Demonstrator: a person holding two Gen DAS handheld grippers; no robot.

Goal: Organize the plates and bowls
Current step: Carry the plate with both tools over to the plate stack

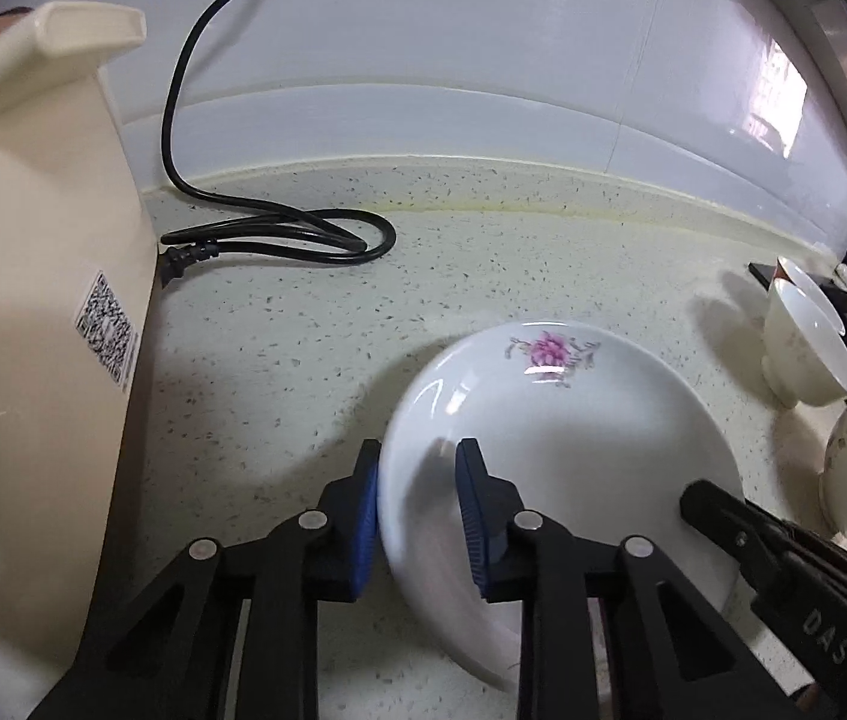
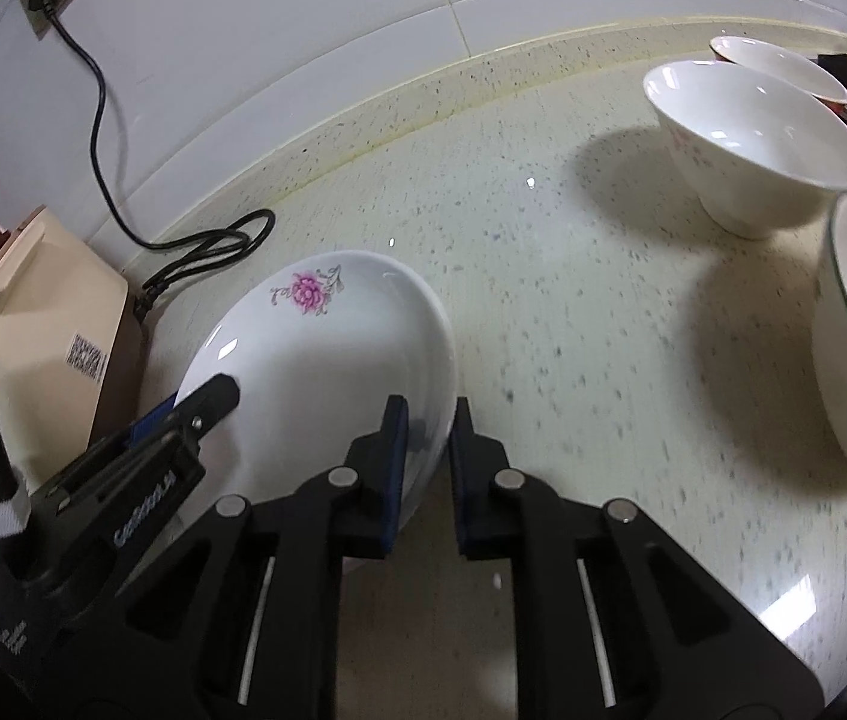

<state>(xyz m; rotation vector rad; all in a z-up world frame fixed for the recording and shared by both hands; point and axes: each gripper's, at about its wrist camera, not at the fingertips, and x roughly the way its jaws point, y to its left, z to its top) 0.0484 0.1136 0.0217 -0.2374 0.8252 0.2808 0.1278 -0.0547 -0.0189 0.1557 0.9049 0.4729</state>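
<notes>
Both grippers clamp the same dish. On the left gripper, black plastic linkage arms with silver rivets end in ribbed blue pads, which close on the near left rim of a white glazed ceramic plate with a pink flower print, one pad outside the rim and one inside the well. Across the plate, the right gripper, built alike with dark blue pads, pinches the plate's right edge, one finger over the glossy upper face and one beneath it.

That shallow, round plate has a smooth, reflective glaze and a single magenta blossom with grey leaves near its far rim. It sits over the cream speckled stone countertop, in the middle between the other things; whether it rests on the stone or is lifted off it cannot be told.

To its left stands a tall beige plastic appliance with a barcode sticker on its side, and a black rubber power cord coils beside it and climbs the glossy white tiled wall to a socket. To the plate's right stand three white porcelain footed bowls, well apart from it.
</notes>
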